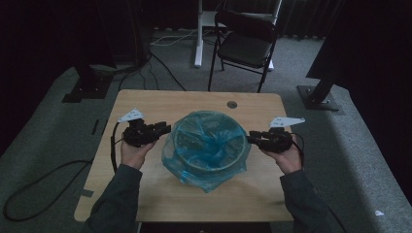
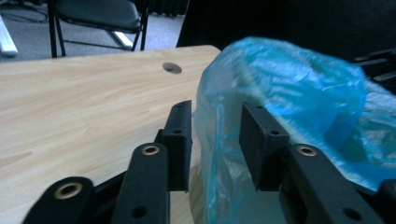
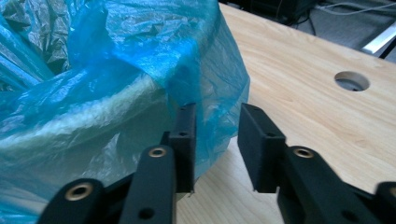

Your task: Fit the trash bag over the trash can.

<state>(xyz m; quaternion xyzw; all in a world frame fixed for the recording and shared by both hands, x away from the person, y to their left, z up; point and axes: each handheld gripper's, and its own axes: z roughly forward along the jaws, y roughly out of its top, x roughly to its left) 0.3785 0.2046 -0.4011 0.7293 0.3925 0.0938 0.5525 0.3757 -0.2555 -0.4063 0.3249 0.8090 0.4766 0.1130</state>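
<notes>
A round bin lined with a blue plastic bag [image 1: 209, 145] stands at the middle of the wooden table [image 1: 160, 194]. My left gripper [image 1: 167, 129] is at the bag's left side and my right gripper [image 1: 251, 138] at its right side, each held in a hand. In the left gripper view the jaws [image 2: 215, 109] stand apart, with the edge of the blue bag [image 2: 289, 79] hanging loose between them. In the right gripper view the jaws [image 3: 217, 112] are also apart, and a fold of the bag [image 3: 116, 70] lies between them unpinched.
A cable hole [image 1: 231, 104] sits in the table's far edge behind the bin. A black folding chair [image 1: 245, 41] stands beyond the table. Stand bases rest on the floor at the left [image 1: 87, 87] and right [image 1: 318, 94]. A cable [image 1: 34, 189] loops on the carpet at the left.
</notes>
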